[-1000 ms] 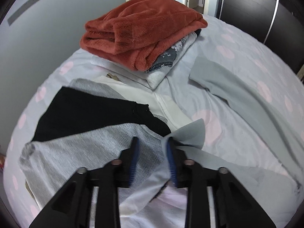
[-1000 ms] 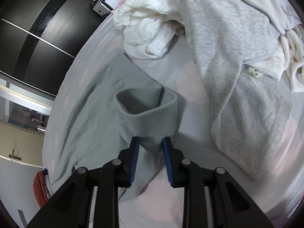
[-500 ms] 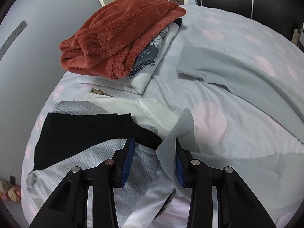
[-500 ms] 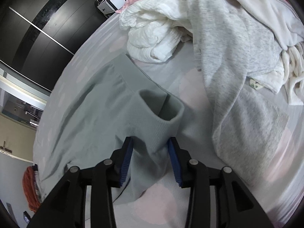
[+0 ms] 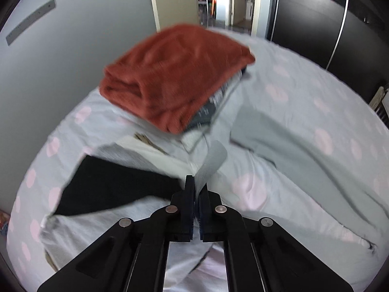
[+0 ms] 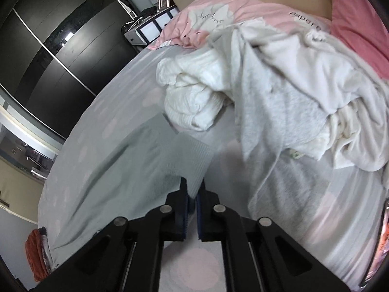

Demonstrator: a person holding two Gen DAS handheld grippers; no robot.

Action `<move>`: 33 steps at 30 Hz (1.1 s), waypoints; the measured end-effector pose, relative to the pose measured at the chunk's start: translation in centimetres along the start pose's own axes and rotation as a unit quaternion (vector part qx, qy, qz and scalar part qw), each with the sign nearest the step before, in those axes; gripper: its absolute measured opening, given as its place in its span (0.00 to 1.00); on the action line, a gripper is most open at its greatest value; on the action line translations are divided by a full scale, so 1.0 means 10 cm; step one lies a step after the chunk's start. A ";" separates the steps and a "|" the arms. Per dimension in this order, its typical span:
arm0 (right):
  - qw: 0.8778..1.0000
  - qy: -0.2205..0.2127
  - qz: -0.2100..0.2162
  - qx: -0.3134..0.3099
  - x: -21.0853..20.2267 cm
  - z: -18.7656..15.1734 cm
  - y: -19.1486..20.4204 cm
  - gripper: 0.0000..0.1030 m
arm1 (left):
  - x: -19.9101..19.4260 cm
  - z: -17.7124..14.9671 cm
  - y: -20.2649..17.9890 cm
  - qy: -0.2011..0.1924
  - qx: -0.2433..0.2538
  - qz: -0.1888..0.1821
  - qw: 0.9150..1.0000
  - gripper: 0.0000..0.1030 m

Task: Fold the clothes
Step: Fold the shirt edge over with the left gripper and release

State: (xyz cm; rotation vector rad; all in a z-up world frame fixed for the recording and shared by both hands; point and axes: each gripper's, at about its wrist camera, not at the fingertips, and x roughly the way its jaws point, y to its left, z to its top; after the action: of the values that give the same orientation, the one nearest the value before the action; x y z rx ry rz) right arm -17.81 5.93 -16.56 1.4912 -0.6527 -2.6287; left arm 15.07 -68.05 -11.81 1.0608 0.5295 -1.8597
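A pale grey-green garment [image 5: 291, 141] lies spread across the bed. My left gripper [image 5: 196, 186] is shut on one corner of it, a flap [image 5: 214, 158] standing up between the fingers. My right gripper [image 6: 193, 189] is shut on the garment's ribbed cuff [image 6: 192, 155], with the rest of the garment [image 6: 116, 165] stretching away to the left.
A folded stack topped by a rust-red fleece [image 5: 175, 77] sits ahead of the left gripper. Flat black [image 5: 116, 185] and grey [image 5: 97, 221] clothes lie to its left. A heap of white and grey clothes [image 6: 279, 92] and a pink pillow [image 6: 243, 14] lie ahead of the right gripper.
Both grippers have closed from open onto the grey-green garment, the left on its corner, the right on its cuff, and both have lifted a little.
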 end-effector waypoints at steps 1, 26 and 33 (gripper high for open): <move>1.000 0.008 -0.008 0.002 -0.01 -0.02 0.00 0.05 | 0.02 -0.05 0.01 0.006 0.005 0.005 1.000 0.03; 0.986 0.096 -0.049 0.128 0.17 -0.42 -0.69 0.23 | 0.15 -0.63 0.86 0.061 -0.056 -0.001 0.997 0.27; 0.989 0.022 -0.075 0.126 -0.19 -0.46 -0.71 0.24 | -0.08 -0.46 0.65 0.019 -0.012 -0.013 1.000 0.27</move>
State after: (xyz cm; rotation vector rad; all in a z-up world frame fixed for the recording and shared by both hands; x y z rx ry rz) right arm -11.79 11.35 -19.78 1.7211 -0.9356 -2.6958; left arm 22.90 -67.66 -13.20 1.0800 0.5885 -1.8545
